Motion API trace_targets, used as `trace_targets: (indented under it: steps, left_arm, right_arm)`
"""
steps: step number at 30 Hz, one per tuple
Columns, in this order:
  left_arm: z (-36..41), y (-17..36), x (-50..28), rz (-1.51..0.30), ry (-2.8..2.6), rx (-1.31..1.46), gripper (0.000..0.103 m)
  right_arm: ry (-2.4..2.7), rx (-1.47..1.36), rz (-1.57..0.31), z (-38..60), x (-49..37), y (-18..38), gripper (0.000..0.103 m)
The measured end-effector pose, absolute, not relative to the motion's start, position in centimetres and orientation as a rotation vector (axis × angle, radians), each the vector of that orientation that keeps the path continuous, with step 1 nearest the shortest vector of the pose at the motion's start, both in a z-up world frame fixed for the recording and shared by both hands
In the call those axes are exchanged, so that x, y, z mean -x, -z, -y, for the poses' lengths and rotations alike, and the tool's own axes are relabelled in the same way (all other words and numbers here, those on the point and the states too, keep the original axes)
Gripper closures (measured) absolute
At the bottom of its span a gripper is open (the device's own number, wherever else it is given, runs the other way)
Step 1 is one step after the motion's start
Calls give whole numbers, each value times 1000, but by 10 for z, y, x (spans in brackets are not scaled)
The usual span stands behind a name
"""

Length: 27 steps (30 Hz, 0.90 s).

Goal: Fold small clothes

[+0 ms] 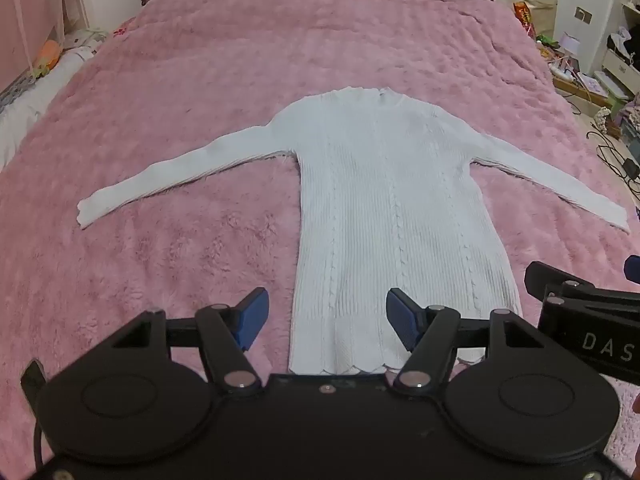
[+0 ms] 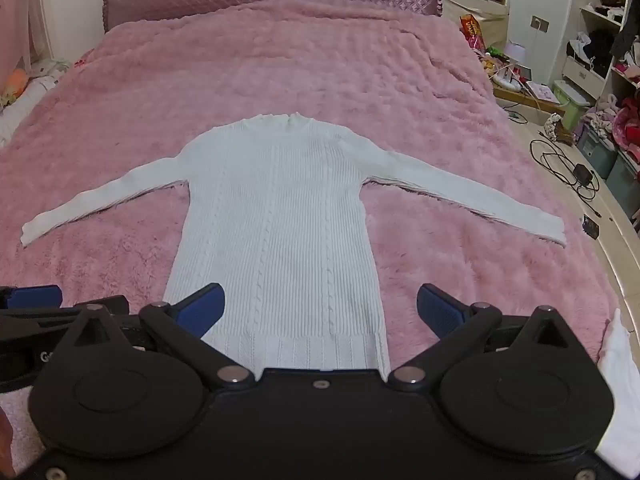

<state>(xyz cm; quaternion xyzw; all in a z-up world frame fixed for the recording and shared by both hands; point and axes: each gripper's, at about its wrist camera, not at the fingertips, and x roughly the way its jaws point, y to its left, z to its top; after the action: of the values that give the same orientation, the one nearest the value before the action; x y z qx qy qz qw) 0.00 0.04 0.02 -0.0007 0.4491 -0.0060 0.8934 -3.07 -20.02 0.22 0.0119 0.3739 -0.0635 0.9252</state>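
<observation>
White ribbed sweater [image 1: 396, 200] lay flat on pink bed [image 1: 200, 100], sleeves spread, left hand-held gripper [image 1: 326, 320] and right hand-held gripper [image 2: 320, 314] both hovered wide open, empty, over hem.

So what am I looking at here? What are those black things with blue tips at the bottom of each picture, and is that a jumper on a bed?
Those black things are two hand-held grabbing tools; a person carries one in each hand. Each tool has a small wide-angle camera looking forward along its two blue-tipped fingers, so each picture is one tool's own view. One picture comes from the left gripper, the other from the right gripper. Each view also catches part of the other tool at its edge.

Yes: a white ribbed long-sleeved knit jumper lies flat on a fluffy pink bed cover, sleeves spread out to both sides, hem nearest the tools. Another white cloth shows at the right edge of the right view.

Nothing is held: both sets of jaws stand wide open above the hem, and no fold has been made.
</observation>
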Motion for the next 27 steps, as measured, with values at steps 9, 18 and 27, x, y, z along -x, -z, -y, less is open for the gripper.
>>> trace_targets:
  steps: [9,18,27]
  left_arm:
    - [-2,2,1,-933,14,-2,35]
    - [-3,1,0,-938,13,1,35]
    - [-1,3,0,-937,11,1,35]
  right_arm:
    - [134,-23,-760,200,32,-2,0]
    - [132,-22,-772,200,30,-2,0]
    - [134,-22,-772,200,30,-2,0]
